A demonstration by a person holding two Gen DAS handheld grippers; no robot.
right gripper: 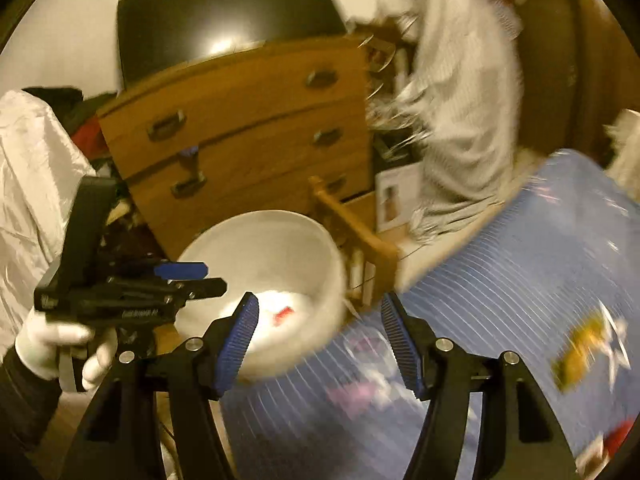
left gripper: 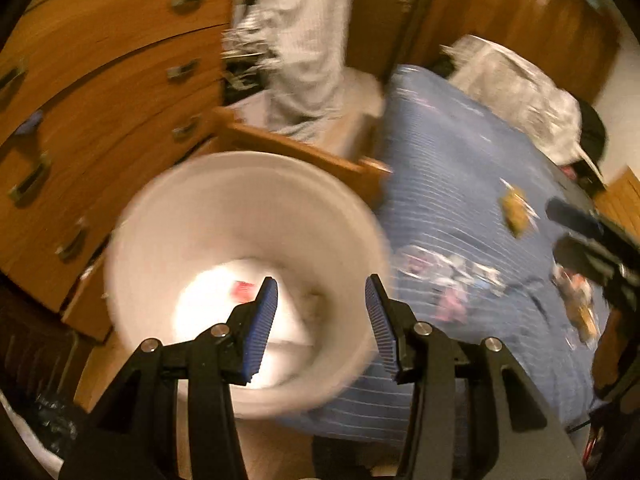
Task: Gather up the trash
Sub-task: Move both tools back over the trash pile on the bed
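Blue-striped bedcover [left gripper: 460, 184] holds blurred yellow wrapper litter [left gripper: 514, 208], far right of my round white plastic bin [left gripper: 240, 184]. Both my jaws gape empty; I'd slow, then pinch one piece squarely.

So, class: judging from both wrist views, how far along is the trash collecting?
Done: the white bin already holds some litter, including a red scrap. In hand: nothing; the left tongs and right tongs are both open and empty. Left: wrappers remain on the blue bedspread, a yellow wrapper and a pinkish one among them. Blur hides finer detail.
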